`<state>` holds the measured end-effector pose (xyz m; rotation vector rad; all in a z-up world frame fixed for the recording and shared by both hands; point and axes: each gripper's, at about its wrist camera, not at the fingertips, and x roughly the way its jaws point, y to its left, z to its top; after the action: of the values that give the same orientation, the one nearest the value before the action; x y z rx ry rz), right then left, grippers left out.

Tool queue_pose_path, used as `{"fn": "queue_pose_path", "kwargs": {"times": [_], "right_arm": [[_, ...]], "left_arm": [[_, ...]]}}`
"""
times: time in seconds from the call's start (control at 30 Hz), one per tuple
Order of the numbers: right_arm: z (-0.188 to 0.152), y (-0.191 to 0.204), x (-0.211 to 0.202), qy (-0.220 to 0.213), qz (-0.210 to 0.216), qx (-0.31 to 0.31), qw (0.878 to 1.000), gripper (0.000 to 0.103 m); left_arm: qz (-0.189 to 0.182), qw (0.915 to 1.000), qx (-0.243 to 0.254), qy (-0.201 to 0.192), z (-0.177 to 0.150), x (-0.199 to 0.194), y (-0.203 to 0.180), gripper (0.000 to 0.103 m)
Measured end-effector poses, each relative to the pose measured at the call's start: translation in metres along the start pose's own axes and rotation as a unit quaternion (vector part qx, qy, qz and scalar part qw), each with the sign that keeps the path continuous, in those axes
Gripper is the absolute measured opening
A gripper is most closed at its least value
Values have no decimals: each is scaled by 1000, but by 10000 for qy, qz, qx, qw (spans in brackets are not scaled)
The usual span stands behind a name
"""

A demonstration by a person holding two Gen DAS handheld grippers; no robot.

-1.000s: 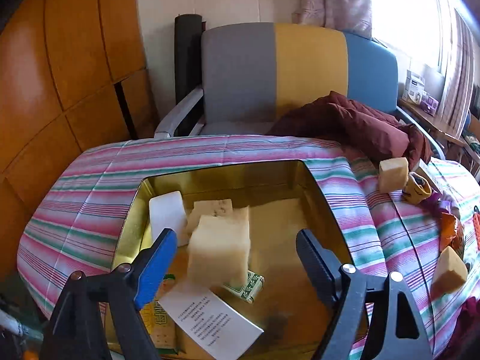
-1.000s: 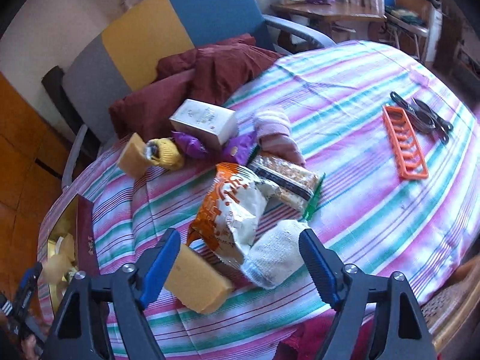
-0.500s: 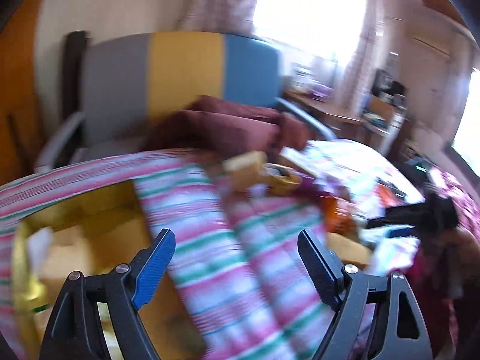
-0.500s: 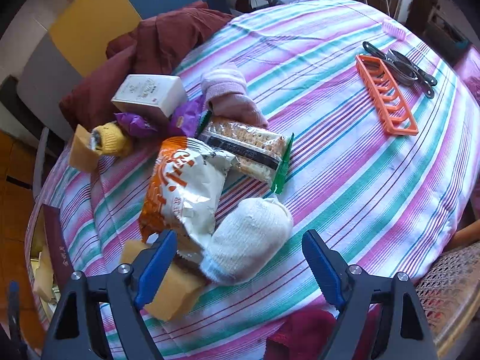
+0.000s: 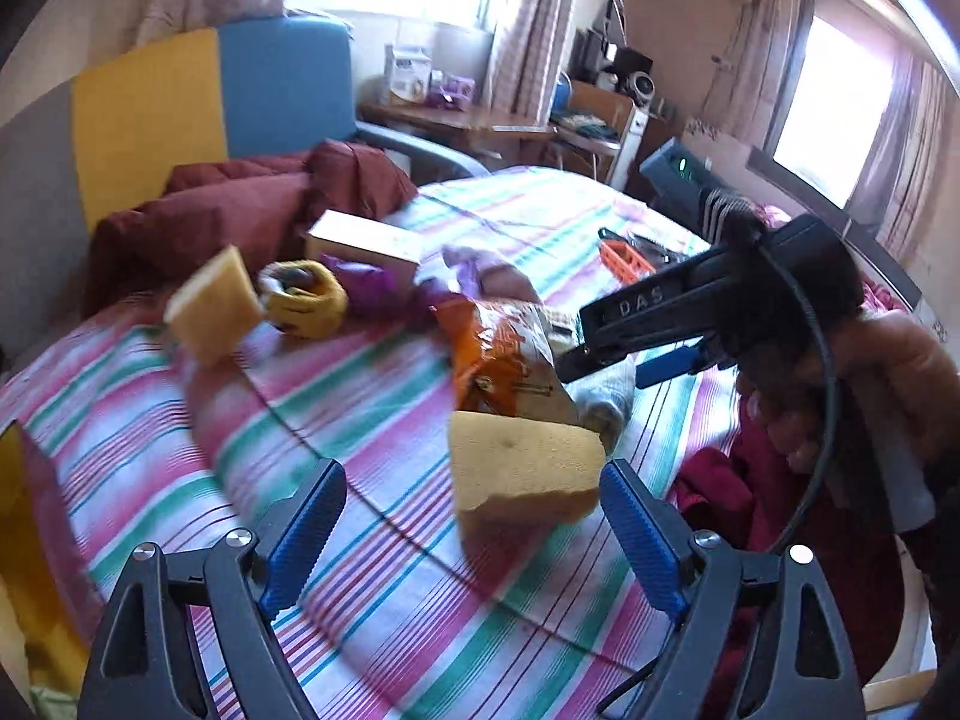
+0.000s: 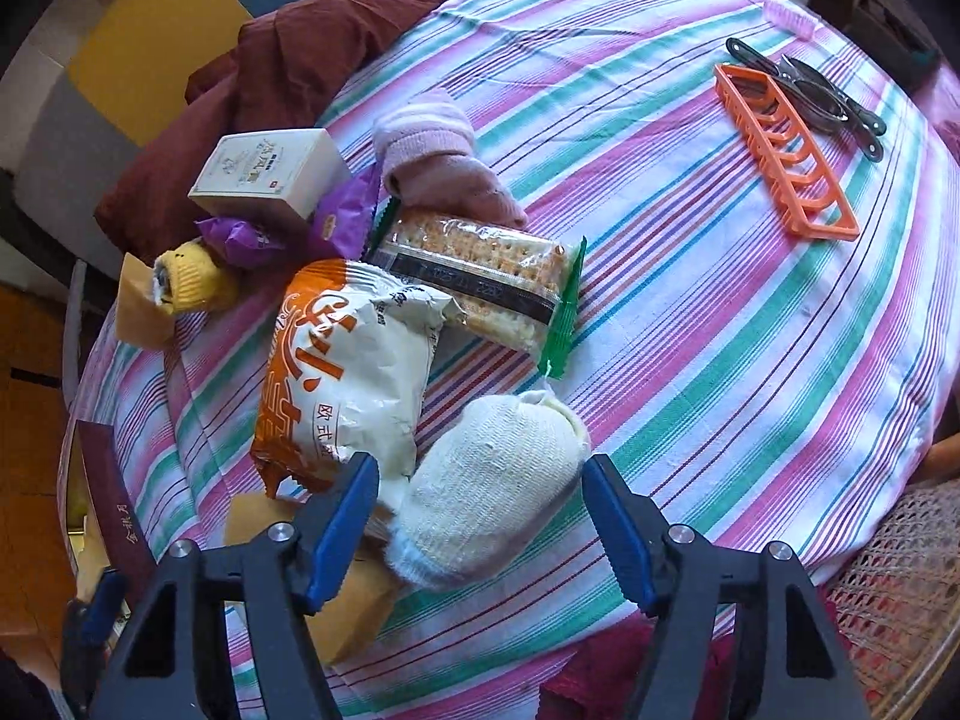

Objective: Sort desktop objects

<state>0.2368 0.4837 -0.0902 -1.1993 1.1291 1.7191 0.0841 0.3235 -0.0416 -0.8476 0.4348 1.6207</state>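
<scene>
A round worktop under a pink, green and white striped cloth fills the right wrist view. At the upper right lie an orange plastic rack and dark scissors, touching. Left of centre sit a cracker pack, an orange-white snack bag, a white sock, a pink sock, a cream box, a purple wrapper, a yellow sock and yellow sponges.

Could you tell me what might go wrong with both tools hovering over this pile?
The open right tool straddles the white sock, but the orange snack bag overlaps its left finger and could get pinched too. The open left tool nears the yellow sponge close beside it, so they might collide.
</scene>
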Motion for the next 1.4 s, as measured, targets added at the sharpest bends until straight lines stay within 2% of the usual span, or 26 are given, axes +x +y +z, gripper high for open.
{"fn": "queue_pose_path", "kwargs": {"times": [0.17, 0.33, 0.53, 0.67, 0.7, 0.73, 0.77, 0.83, 0.9, 1.07, 1.27, 1.4], "right_arm": [[0, 0, 0, 5, 8, 56, 10000, 73], [0, 1, -2, -29, 8, 64, 10000, 79], [0, 1, -3, -23, 33, 96, 9999, 86], [1, 4, -1, 4, 10, 89, 10000, 86], [2, 5, 2, 30, 13, 87, 10000, 86], [2, 4, 6, 73, 63, 86, 9999, 86], [2, 5, 10, 125, 105, 102, 9998, 81], [1, 6, 22, 348, 233, 197, 9989, 62], [1, 10, 18, 184, 159, 91, 9997, 61], [0, 16, 11, -49, 315, -21, 9995, 60], [-5, 33, -5, -480, 495, -459, 9966, 60], [-10, 39, -14, -720, 405, -610, 9947, 60]], "left_arm": [[-201, 9997, -111, 79, 3, 12, -2, 89], [-199, 9994, 99, 249, 3, 29, -14, 93], [-51, 9980, 470, 411, 4, 48, -24, 93], [60, 9969, 612, 491, 2, 60, -26, 92], [59, 9974, 559, 439, 0, 60, -23, 87], [14, 9977, 498, 455, -1, 60, -21, 76], [14, 9981, 429, 442, -2, 59, -18, 76], [-118, 9989, 265, 369, -5, 53, -11, 73], [-157, 9993, 114, 311, -7, 47, -4, 71], [-149, 9995, -214, 172, -12, 33, 10, 69], [178, 9975, -684, -26, -19, 5, 32, 70], [419, 9942, -964, -230, -21, -19, 45, 70]]}}
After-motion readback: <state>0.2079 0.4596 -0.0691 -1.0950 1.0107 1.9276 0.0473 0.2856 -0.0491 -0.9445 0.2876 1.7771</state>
